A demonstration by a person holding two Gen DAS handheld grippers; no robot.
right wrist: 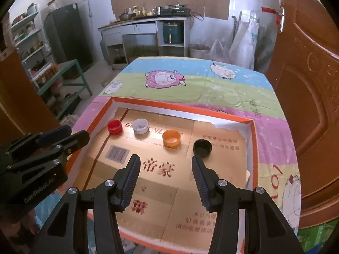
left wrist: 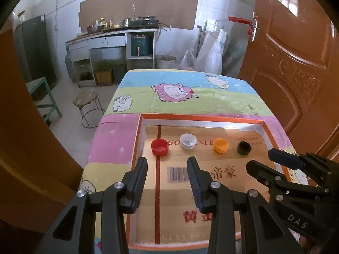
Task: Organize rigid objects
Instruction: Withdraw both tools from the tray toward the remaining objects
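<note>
In the orange-rimmed tray (left wrist: 138, 131) we see four bottle caps in a row along its far wall: red cap (left wrist: 159, 146), white cap (left wrist: 187, 141), orange cap (left wrist: 221, 145), black cap (left wrist: 244, 147). Our left gripper (left wrist: 167, 182) and right gripper (right wrist: 166, 182) hang over the tray's near half, both spread and empty.

Each camera rides its own tool and looks forward and steeply down along the two fingers, from close above the near end of the orange-rimmed tray (left wrist: 273, 136). The left view sits to the left, catching the right tool (left wrist: 264, 163) at its right edge; the right view mirrors this. Both share the tray, the bench (right wrist: 211, 89) beyond and the kitchen's back wall.
</note>
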